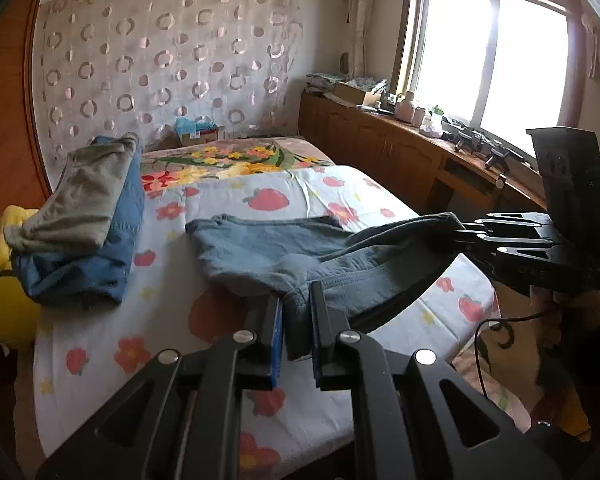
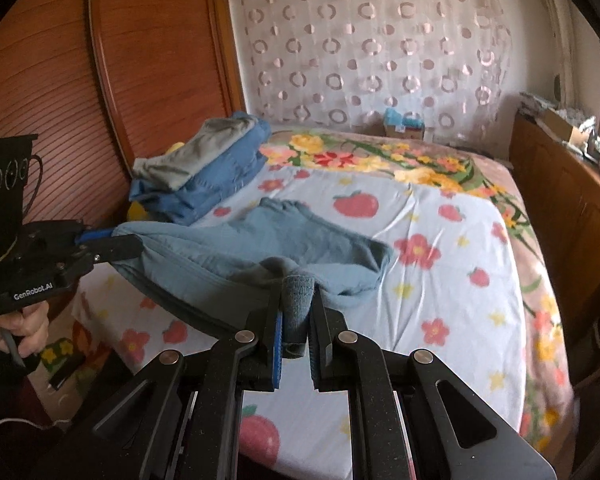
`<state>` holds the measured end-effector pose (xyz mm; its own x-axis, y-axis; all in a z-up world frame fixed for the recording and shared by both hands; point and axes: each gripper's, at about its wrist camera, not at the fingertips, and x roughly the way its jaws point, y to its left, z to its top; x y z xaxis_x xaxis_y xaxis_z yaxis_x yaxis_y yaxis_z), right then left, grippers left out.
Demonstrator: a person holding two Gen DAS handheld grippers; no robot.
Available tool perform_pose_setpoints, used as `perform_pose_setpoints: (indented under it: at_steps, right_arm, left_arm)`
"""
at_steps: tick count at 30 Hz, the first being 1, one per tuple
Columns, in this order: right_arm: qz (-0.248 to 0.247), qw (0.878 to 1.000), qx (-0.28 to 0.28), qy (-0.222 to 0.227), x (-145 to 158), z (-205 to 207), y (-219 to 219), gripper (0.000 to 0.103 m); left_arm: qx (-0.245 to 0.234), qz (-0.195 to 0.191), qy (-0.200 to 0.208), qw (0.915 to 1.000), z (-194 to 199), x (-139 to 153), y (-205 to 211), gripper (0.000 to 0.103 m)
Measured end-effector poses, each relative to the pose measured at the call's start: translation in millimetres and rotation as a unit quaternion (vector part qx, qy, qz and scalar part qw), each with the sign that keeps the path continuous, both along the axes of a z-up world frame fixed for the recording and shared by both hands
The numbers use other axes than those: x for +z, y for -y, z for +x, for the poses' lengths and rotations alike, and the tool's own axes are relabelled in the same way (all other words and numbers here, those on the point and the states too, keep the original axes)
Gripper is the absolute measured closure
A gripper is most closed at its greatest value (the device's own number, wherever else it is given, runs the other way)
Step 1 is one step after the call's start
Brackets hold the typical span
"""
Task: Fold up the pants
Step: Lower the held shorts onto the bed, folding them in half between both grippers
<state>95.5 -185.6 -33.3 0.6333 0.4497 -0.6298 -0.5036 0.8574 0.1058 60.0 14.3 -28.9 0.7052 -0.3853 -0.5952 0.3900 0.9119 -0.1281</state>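
Grey-blue cloth makes up the pants (image 1: 268, 248), which lie across the near part of the bed (image 1: 380, 200), on a white sheet printed with strawberries and flowers; their far end rests flat on the sheet while the near end is lifted off it and stretched between the two grippers. The left gripper (image 1: 296, 320) has its jaws clamped on a bunched bit of the pants at the near left edge of the bed, the cloth squeezed between the blue pads. The right gripper (image 2: 298, 320) has its jaws pressed together on another bunched fold of the same pants nearer the bed's right side, and in the left wrist view it (image 1: 466, 236) reaches in from the right with the cloth hanging from its tip. In the right wrist view the left gripper (image 2: 116, 242) enters from the left, held by a hand (image 2: 20, 330) wrapped around its handle. Toward the far left edge of the bed sits a pile of folded clothes (image 2: 204, 172), a grey piece on top of blue ones. Beyond the bed's right edge runs a wooden cabinet (image 1: 384, 140) below a bright window (image 1: 488, 56).
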Motion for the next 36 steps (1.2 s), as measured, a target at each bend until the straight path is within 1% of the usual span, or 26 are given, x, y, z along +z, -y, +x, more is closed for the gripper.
perform_pose_setpoints:
  at_steps: [7,11,20,29,36]
  right_arm:
    - [0.004,1.000,0.001,-0.012,-18,-10,-1,0.096]
    - [0.006,1.000,-0.002,-0.015,-23,-13,1,0.096]
    - [0.011,1.000,-0.007,-0.025,-32,-18,6,0.096]
    - [0.017,0.999,-0.009,-0.028,-35,-21,12,0.096]
    - [0.021,0.999,-0.008,-0.025,-31,-34,16,0.096]
  left_arm:
    - [0.001,0.006,-0.010,0.9999,-7,-11,2,0.094]
    - [0.004,0.015,-0.008,0.9998,-10,-15,5,0.094]
    - [-0.001,0.010,-0.019,0.9998,-15,-25,8,0.094]
    - [-0.010,0.007,-0.017,0.9998,-23,-24,13,0.094]
    - [-0.018,-0.002,-0.018,0.9997,-37,-22,13,0.094]
